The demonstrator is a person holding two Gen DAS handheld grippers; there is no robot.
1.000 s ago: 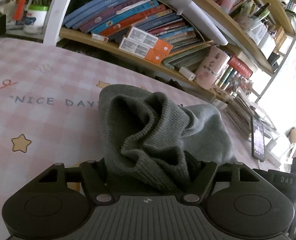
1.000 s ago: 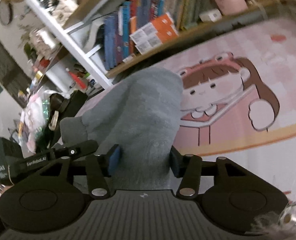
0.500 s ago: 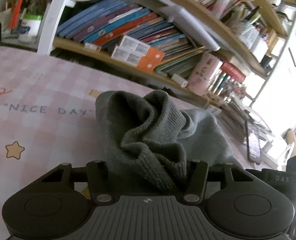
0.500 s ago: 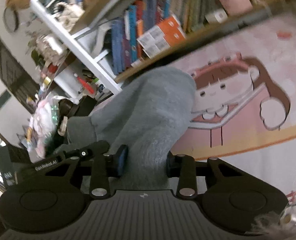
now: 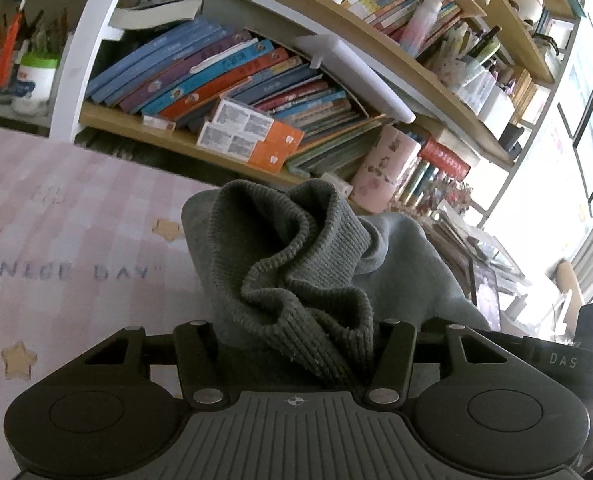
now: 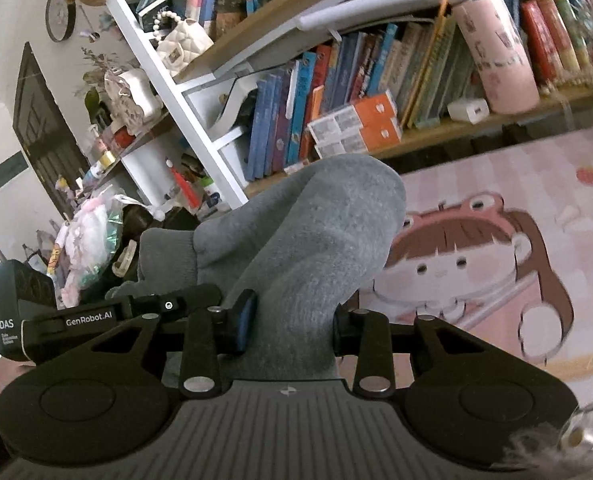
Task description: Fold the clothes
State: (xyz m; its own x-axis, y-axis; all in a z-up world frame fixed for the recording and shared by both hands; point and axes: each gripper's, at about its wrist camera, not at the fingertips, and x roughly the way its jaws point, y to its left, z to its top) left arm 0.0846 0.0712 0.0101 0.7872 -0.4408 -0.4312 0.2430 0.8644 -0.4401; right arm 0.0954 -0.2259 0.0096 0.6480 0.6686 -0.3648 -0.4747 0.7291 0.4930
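Note:
A grey sweatshirt (image 5: 296, 248) is bunched up above the pink mat (image 5: 76, 240). Its ribbed hem fills the left wrist view, and my left gripper (image 5: 296, 340) is shut on that rib. In the right wrist view, smooth grey fleece of the same sweatshirt (image 6: 316, 232) rises between the pads, with my right gripper (image 6: 292, 320) shut on it. The fabric hides both pairs of fingertips in part. The left gripper's black body (image 6: 88, 320) shows at the left edge of the right view, close beside the right one.
A bookshelf (image 5: 256, 92) packed with books runs along the mat's far edge, with a pink tumbler (image 5: 384, 168) and orange boxes (image 6: 356, 128) on its lowest board. A dark phone (image 5: 484, 296) lies at the right. The mat carries a cartoon girl print (image 6: 496, 264).
Both pairs of jaws have narrowed onto the sweatshirt. Both grippers have risen a little with it, so the mat sits lower and the shelf fills more of each view.

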